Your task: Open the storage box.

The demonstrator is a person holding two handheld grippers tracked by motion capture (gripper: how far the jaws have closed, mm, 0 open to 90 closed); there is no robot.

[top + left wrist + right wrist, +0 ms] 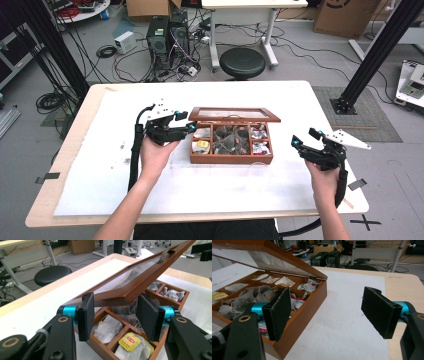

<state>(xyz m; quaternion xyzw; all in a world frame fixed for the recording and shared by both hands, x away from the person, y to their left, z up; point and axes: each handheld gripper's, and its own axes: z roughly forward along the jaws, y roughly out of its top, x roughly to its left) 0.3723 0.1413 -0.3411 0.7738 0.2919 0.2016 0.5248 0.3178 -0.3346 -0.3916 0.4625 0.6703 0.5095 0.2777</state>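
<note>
The table in front of you is the biggest thing here, a pale wooden top with a white mat spread over most of it; near the middle of that mat sits the wooden tea box, divided into compartments and filled with tea bags; its glass-paned lid is hinged along the far side and stands raised, tilted up over the compartments rather than lying flat.

Your left gripper is at the box's left end, and in the left gripper view the near corner of the lid sits between its two pads; the jaws are spread wider than the frame's corner, so the pads stand on either side of it and you can't tell from here whether either one actually touches the wood; below them lie a white tea bag and a yellow-labelled tea bag in the nearest compartments.

Your right gripper is held well to the right of the box, above the mat, apart from everything; its jaws are wide apart and grasp nothing; in the right gripper view the box's corner stands just beside the left pad, with bare mat between the pads; the foil-wrapped bags fill the compartments at that end.
</note>
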